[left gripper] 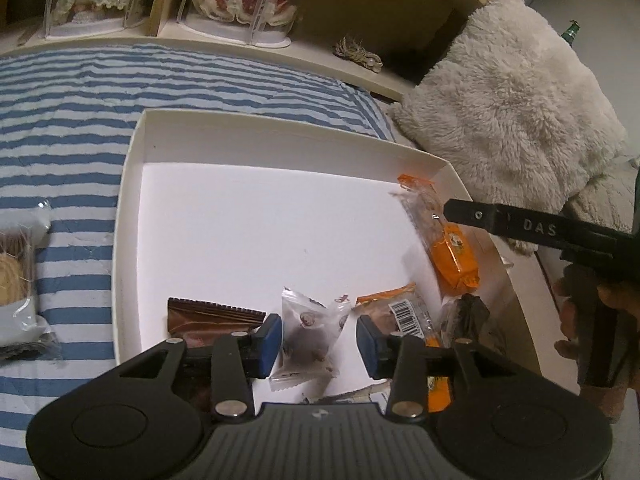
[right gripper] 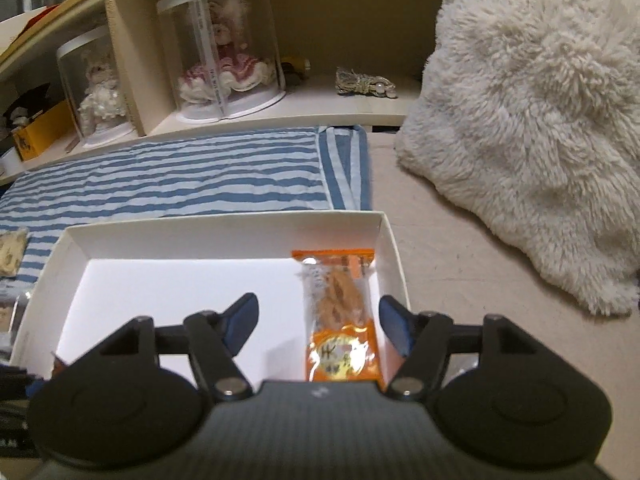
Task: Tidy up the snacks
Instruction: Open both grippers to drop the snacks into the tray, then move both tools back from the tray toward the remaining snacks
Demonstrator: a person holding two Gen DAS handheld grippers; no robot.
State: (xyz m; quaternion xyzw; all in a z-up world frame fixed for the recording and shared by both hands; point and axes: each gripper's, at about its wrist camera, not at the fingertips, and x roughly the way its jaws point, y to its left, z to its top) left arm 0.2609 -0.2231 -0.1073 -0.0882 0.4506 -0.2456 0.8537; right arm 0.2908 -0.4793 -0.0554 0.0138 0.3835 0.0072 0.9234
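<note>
The orange snack (right gripper: 342,322) lies along the right wall of the white box (left gripper: 132,184) on the striped bed (left gripper: 60,92). The right gripper (right gripper: 318,322) hangs over it, fingers wide. The left gripper (left gripper: 319,340), fingers wide, straddles a clear packet (left gripper: 310,330) beside a brown bar (left gripper: 208,314).

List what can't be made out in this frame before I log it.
- Left wrist view: the brown wrapper and barcode packet run under the left gripper.
- Left wrist view: the cookie pack is cut by the left edge.
- Right wrist view: the orange packet has print too blurred to read; its near end is hidden by the right gripper.
</note>
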